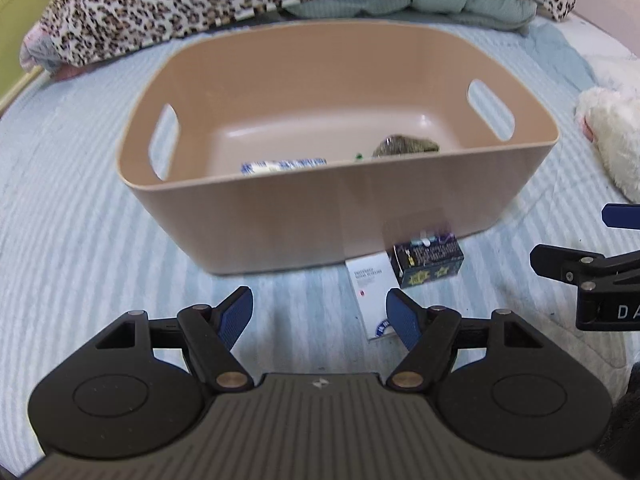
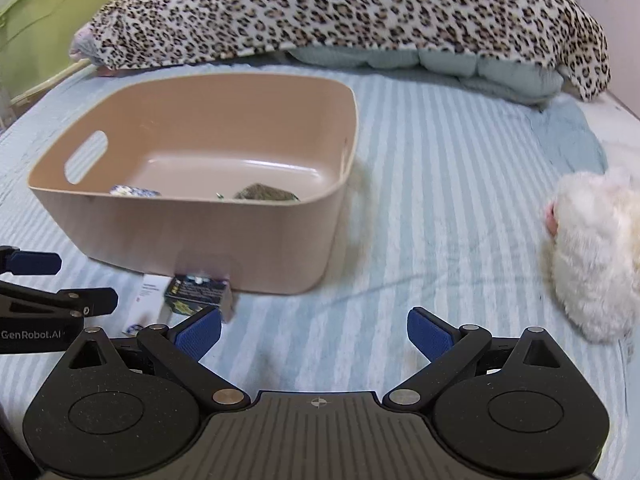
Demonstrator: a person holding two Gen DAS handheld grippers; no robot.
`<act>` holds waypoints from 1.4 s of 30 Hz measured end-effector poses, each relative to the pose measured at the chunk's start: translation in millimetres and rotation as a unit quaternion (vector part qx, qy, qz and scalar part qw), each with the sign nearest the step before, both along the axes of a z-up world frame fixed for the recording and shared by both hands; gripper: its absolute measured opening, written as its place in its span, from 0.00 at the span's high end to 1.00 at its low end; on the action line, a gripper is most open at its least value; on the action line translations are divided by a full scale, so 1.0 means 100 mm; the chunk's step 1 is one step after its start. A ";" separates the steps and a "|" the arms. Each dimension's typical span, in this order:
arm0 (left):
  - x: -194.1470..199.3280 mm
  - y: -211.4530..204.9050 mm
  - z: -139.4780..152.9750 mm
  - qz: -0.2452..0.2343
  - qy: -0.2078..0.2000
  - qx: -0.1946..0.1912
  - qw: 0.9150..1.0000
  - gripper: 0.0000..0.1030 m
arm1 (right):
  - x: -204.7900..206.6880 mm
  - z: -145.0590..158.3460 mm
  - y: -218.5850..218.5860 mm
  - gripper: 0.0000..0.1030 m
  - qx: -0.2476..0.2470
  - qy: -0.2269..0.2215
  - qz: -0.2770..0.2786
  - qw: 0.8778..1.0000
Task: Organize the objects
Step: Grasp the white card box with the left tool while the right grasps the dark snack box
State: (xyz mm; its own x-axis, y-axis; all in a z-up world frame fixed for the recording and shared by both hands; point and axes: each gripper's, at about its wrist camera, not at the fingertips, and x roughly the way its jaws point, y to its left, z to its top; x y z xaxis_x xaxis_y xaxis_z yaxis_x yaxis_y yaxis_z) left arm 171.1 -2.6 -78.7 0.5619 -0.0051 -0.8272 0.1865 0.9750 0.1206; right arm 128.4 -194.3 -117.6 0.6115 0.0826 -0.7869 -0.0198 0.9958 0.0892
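Left tongs [image 1: 320, 316]: blue pads spread wide, nothing between them, poised low over the striped bed [image 1: 80, 240]. Right tongs [image 2: 314, 332]: likewise wide open and empty, over bare bedding.

Bin [image 1: 304, 216]: tan plastic, cut-out handles at both ends, standing on the bed straight ahead of the left tongs and ahead-left of the right tongs. Contents, seen over the near rim: blue-and-white packet [image 1: 284, 165] at left; grey-green lump [image 1: 406, 146] at right; a small green item between them, too little showing to name.

White box [image 1: 370, 296]: flat on the bed, just ahead of the left tongs' right pad, its far end near the bin's front wall. The pad overlaps its near corner in view; contact cannot be told.

Dark box [image 1: 430, 266]: printed with yellow stars, just right of the white box and close against the bin's wall. From the right wrist, both boxes lie ahead-left of the right tongs' left pad.

White fluffy item [image 2: 592, 252]: on the bed, well right of the right tongs.

Leopard blanket [image 2: 340, 12]: heaped across the bed beyond the bin, over pale green bedding [image 2: 500, 68].

Green furniture [image 2: 52, 12]: far left, past the bed's edge.
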 end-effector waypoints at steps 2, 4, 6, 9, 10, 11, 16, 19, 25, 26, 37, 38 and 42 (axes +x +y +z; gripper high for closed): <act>0.05 -0.03 -0.06 -0.001 0.015 -0.008 1.000 0.28 | 0.01 -0.06 0.00 0.02 -0.004 0.006 -0.002 1.000; 0.09 -0.07 -0.11 -0.003 0.024 -0.015 1.000 0.28 | 0.03 -0.10 0.00 0.02 -0.008 0.011 -0.003 1.000; 0.14 -0.11 -0.17 -0.004 0.031 -0.014 0.999 0.28 | 0.04 -0.14 0.00 0.02 -0.013 0.016 -0.005 1.000; 0.21 -0.16 -0.27 -0.001 0.044 -0.009 0.999 0.28 | 0.06 -0.19 0.01 0.02 -0.019 0.023 -0.005 1.000; 0.22 -0.17 -0.30 0.001 0.050 -0.011 0.999 0.28 | 0.07 -0.20 0.01 0.02 -0.021 0.025 -0.005 0.999; 0.24 -0.17 -0.33 0.003 0.056 -0.014 0.998 0.28 | 0.08 -0.21 0.01 0.02 -0.024 0.026 -0.005 0.999; 0.27 -0.12 -0.41 0.011 0.061 -0.022 0.998 0.26 | 0.10 -0.26 0.00 0.02 -0.024 0.034 -0.005 0.999; 0.29 -0.06 -0.42 0.020 0.055 -0.021 0.998 0.26 | 0.11 -0.26 0.04 0.02 -0.028 0.037 -0.001 0.999; 0.29 0.15 -0.40 0.040 0.046 -0.023 0.998 0.25 | 0.13 -0.26 0.07 0.02 -0.030 0.037 0.002 0.999; 0.29 0.20 -0.40 0.043 0.045 -0.024 0.998 0.25 | 0.15 -0.27 0.07 0.02 -0.029 0.039 0.003 0.999; 0.28 0.49 -0.36 0.055 0.046 -0.029 0.997 0.25 | 0.27 -0.27 0.31 0.02 0.001 0.037 0.023 0.999; 0.28 0.50 -0.36 0.055 0.048 -0.027 0.997 0.25 | 0.29 -0.28 0.35 0.02 0.006 0.038 0.026 0.999; 0.25 0.58 -0.34 0.059 0.060 -0.011 0.996 0.22 | 0.34 -0.32 0.50 0.02 0.017 0.042 0.037 0.998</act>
